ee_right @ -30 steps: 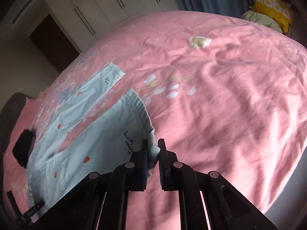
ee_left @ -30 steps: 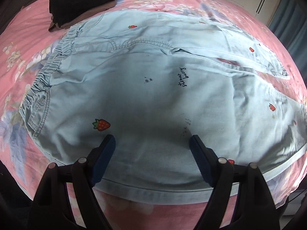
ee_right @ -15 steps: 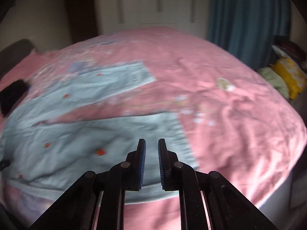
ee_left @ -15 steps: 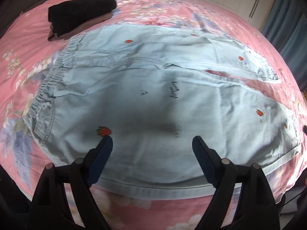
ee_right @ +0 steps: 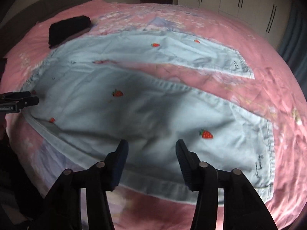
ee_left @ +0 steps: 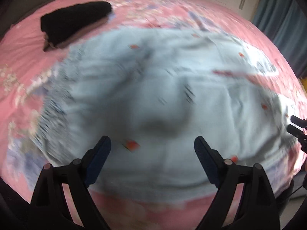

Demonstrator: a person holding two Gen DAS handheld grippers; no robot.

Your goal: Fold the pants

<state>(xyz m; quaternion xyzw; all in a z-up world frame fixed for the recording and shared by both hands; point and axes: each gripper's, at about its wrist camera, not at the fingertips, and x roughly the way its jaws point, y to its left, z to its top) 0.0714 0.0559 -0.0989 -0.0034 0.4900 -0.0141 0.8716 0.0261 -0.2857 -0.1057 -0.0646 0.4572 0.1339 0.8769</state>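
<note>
Pants [ee_right: 134,103], pale blue with strawberry prints, lie spread flat on the pink bed [ee_right: 268,72], legs apart. The left gripper [ee_left: 152,151] hovers over the seat with fingers [ee_left: 101,151] wide, holding nothing. The right gripper [ee_right: 151,153] hovers over the nearer leg, fingers [ee_right: 120,153] wide. A black folded garment [ee_right: 69,28] lies beside the waistband.
</note>
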